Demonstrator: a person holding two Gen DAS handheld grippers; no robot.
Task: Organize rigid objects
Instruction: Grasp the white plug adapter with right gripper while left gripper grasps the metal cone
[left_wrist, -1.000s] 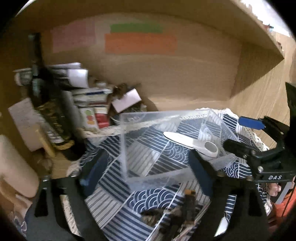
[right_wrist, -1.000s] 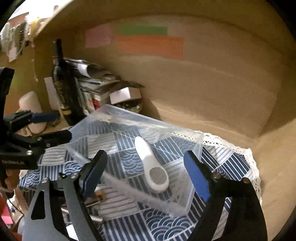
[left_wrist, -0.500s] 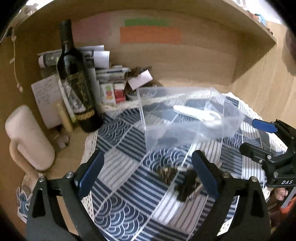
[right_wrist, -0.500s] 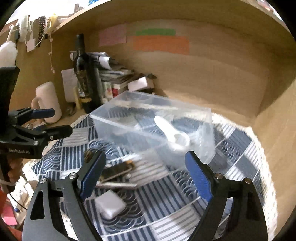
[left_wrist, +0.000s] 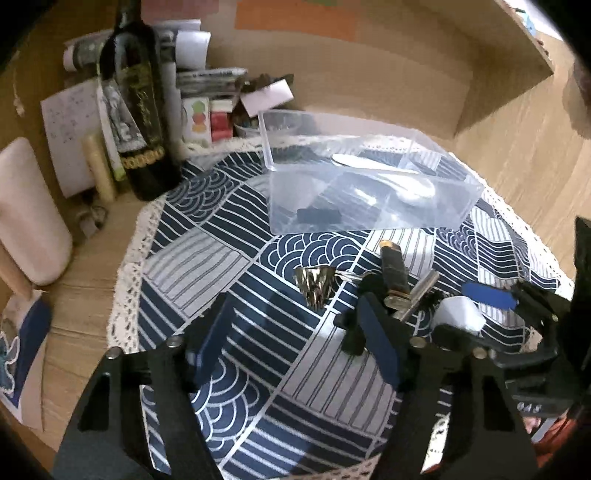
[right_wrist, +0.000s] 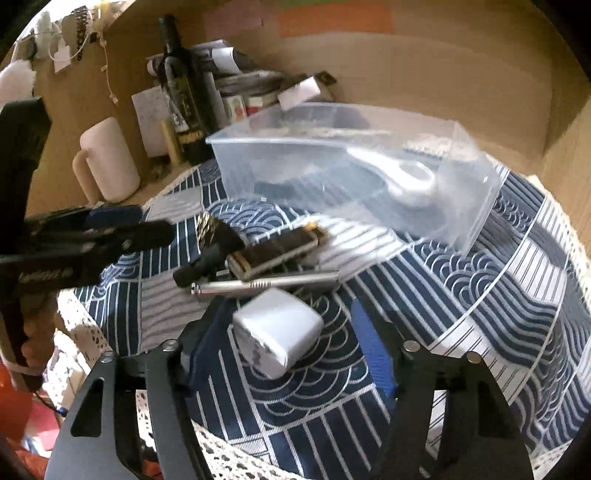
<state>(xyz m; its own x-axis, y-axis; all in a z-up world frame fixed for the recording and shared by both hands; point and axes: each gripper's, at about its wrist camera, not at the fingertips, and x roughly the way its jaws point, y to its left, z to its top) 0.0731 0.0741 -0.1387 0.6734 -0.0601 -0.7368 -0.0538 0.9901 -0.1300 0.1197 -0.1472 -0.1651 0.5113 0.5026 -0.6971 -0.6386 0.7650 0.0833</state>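
A clear plastic box (left_wrist: 369, 192) (right_wrist: 351, 170) stands on the blue patterned cloth (left_wrist: 207, 266) and holds a white spoon-like tool (left_wrist: 399, 181) (right_wrist: 406, 177). In front of it lie a dark rectangular lighter (left_wrist: 393, 273) (right_wrist: 273, 254), a gold foil piece (left_wrist: 314, 284), a black clip (right_wrist: 210, 254), a silver pen (right_wrist: 266, 284) and a white cube charger (right_wrist: 277, 332) (left_wrist: 458, 314). My left gripper (left_wrist: 295, 347) is open above the cloth near the foil. My right gripper (right_wrist: 284, 339) is open with the white charger between its fingers.
A dark wine bottle (left_wrist: 140, 103) (right_wrist: 184, 99), stacked papers and small boxes (left_wrist: 207, 110) stand at the back left. A pale pink mug (left_wrist: 29, 210) (right_wrist: 107, 162) sits left. Wooden shelf walls (left_wrist: 498, 92) enclose the back and right.
Both grippers have pulled back from the clear box toward the near side of the cloth. The small objects in front of the box have come into view, with the white charger now between my right fingers.
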